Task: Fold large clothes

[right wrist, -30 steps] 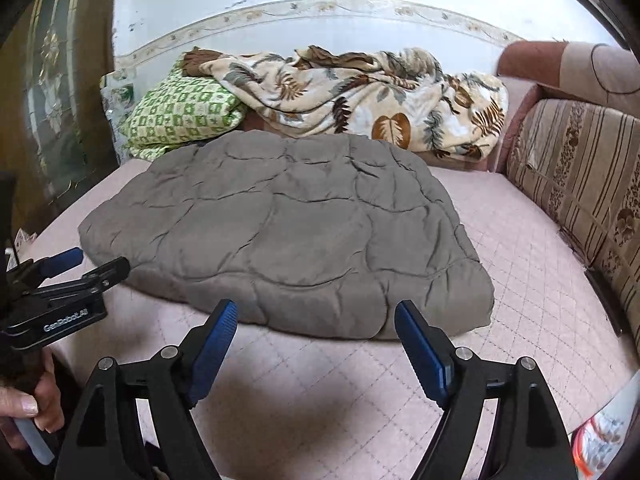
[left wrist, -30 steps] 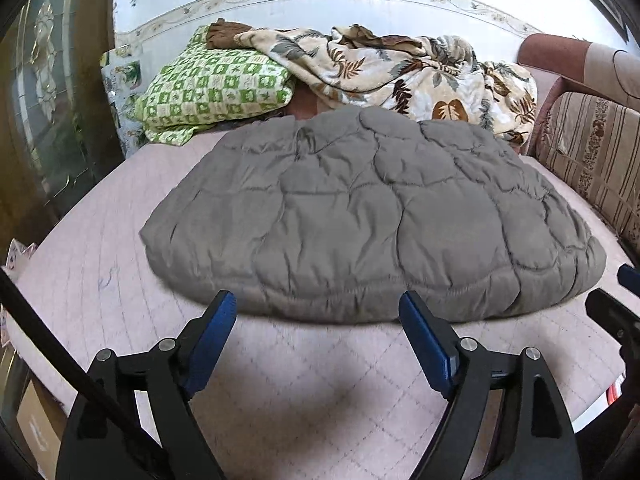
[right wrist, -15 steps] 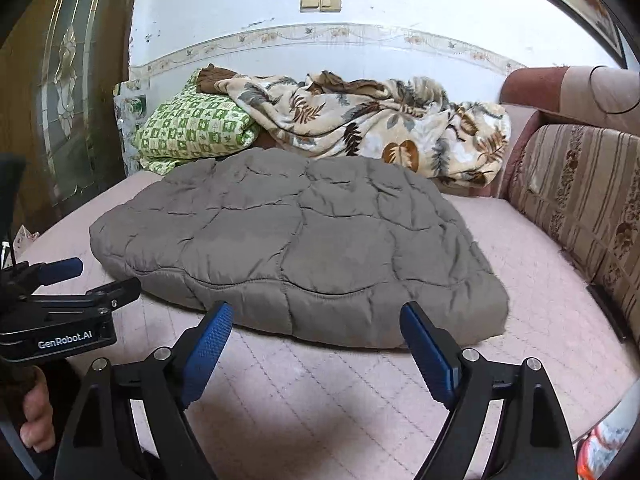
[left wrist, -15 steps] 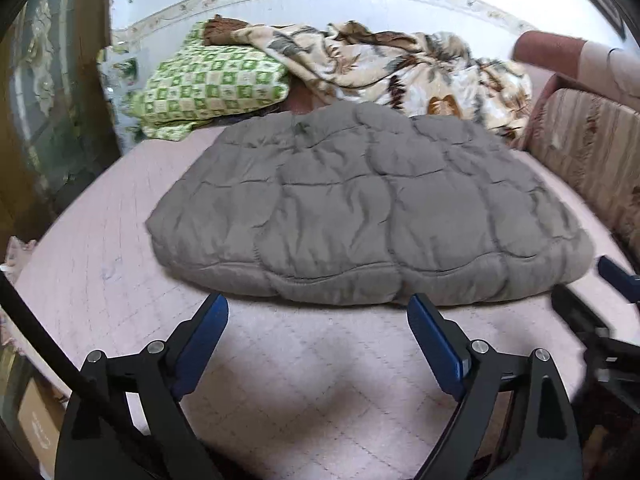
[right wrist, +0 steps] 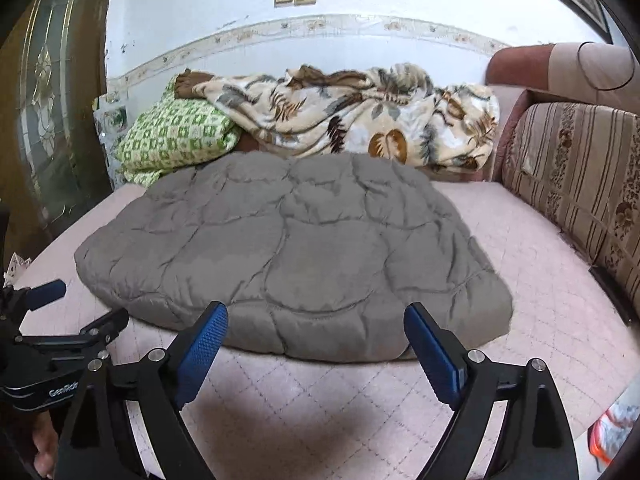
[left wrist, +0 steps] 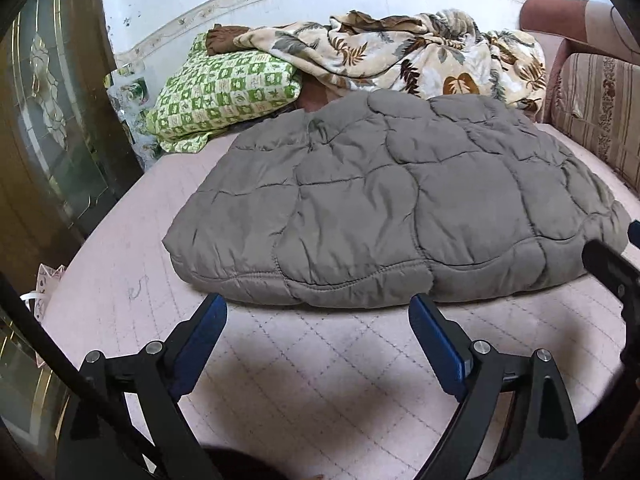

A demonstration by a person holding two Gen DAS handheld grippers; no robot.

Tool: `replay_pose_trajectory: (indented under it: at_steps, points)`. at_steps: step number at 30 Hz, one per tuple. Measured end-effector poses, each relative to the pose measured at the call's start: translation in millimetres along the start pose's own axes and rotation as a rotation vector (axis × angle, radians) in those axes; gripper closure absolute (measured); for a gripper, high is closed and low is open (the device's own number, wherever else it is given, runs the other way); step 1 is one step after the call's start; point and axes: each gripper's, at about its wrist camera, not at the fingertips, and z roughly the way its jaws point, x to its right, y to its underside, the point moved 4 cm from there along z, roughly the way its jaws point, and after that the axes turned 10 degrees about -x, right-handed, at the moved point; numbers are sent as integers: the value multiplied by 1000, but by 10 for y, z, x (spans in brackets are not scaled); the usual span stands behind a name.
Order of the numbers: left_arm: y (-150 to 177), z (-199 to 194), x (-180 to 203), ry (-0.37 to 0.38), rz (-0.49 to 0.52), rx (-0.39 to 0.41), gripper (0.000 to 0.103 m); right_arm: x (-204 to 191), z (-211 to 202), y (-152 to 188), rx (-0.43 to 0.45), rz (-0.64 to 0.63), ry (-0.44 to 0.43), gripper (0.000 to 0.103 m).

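Observation:
A grey quilted padded garment [left wrist: 400, 200] lies folded flat on the pink quilted bed [left wrist: 320, 360]; it also shows in the right wrist view [right wrist: 296, 256]. My left gripper [left wrist: 318, 320] is open and empty, just short of the garment's near edge. My right gripper [right wrist: 316, 328] is open and empty, its fingertips close to the garment's near edge. The left gripper shows at the left edge of the right wrist view [right wrist: 60, 320]. The right gripper shows at the right edge of the left wrist view [left wrist: 616, 264].
A green checked pillow [left wrist: 224, 92] and a leaf-print blanket [left wrist: 420, 52] lie at the bed's far end by the wall. A striped sofa back [right wrist: 580, 184] runs along the right. A glass door [left wrist: 52, 120] stands on the left.
Both grippers drew back and rose a little about half a second ago, then came closer to the garment's near edge. The garment has not moved. Both stay open.

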Motion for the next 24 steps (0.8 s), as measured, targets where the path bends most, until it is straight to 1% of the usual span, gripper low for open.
replay_pose_trajectory:
  at_steps: [2,7,11,24]
  points:
    - [-5,43,-22,24,-8,-13,11,-33,32,19,-14,-12,5,11]
    - [1,86,-79,11,-22,-25,11,-96,61,46,-18,-37,12,11]
    - [9,95,-88,15,-24,-31,11,-103,92,66,-32,-32,9,11]
    - [9,88,-56,-6,-9,-23,11,-224,42,110,-4,-94,19,11]
